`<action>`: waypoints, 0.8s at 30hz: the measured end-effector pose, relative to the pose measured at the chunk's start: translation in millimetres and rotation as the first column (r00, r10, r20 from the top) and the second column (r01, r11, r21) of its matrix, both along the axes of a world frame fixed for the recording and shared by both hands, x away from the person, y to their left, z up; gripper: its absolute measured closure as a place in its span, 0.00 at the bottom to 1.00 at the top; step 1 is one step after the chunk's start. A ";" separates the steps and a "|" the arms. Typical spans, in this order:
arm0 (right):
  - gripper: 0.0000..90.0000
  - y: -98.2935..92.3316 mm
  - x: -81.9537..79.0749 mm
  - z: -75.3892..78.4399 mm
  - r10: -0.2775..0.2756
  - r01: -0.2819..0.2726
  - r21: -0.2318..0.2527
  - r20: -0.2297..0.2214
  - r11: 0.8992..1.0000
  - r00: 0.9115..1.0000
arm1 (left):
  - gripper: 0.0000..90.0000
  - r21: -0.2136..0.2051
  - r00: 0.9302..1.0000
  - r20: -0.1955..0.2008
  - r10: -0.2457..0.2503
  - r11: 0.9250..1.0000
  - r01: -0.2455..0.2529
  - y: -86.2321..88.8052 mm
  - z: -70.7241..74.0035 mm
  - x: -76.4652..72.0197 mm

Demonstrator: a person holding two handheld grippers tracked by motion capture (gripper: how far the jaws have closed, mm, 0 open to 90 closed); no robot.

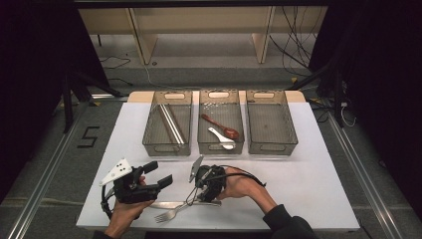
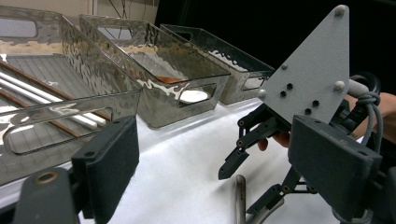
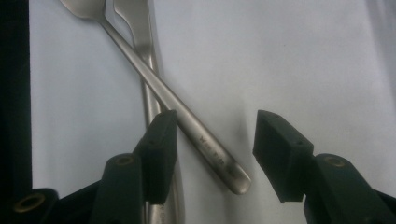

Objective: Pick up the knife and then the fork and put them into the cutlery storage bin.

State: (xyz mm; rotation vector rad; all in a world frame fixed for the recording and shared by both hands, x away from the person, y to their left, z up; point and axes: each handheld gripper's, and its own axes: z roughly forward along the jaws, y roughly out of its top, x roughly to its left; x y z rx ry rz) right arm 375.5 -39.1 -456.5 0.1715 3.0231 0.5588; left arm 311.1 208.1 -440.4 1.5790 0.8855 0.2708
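The fork [image 3: 187, 119] lies flat on the white bench [image 1: 308, 179], in front of the middle bin [image 1: 220, 147] and nearer the person, its handle crossing over a second piece of flatware, apparently a knife [image 3: 148, 100]. The right claw [image 3: 212, 149] stands over the handle's end with its jaws partly open on either side of it; the pads do not press on the metal, so nothing is gripped. The left claw [image 2: 210, 154] is open and empty, held left of the fork and above the bench.

Handling, as judged: the fork is stiff, light, smooth polished metal, hence slippery and thin against a flat surface. The best hold is across the handle near its end, where it rides up over the knife and leaves the pads some clearance. A poor bite risks the handle pivoting or dragging the knife along.

Containers: three clear ribbed bins stand in a row behind the fork. The left bin [image 1: 167, 145] holds chopsticks [image 1: 171, 123]. The middle bin holds a red spoon [image 1: 222, 127] and a white spoon [image 1: 221, 138]. The right bin [image 1: 271, 145] appears empty.
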 end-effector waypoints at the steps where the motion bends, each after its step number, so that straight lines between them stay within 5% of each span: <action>1: 0.56 -0.1 0.6 -0.8 0.009 -0.009 0.002 0.003 1.000 1.000 | 0.18 -0.001 1.000 0.000 0.000 1.000 0.000 0.3 0.0 0.0; 24: 0.65 2.7 3.9 -7.0 0.091 -0.091 -0.039 0.001 0.995 0.996 | 0.18 0.000 1.000 0.000 0.002 1.000 -0.002 0.6 0.2 0.0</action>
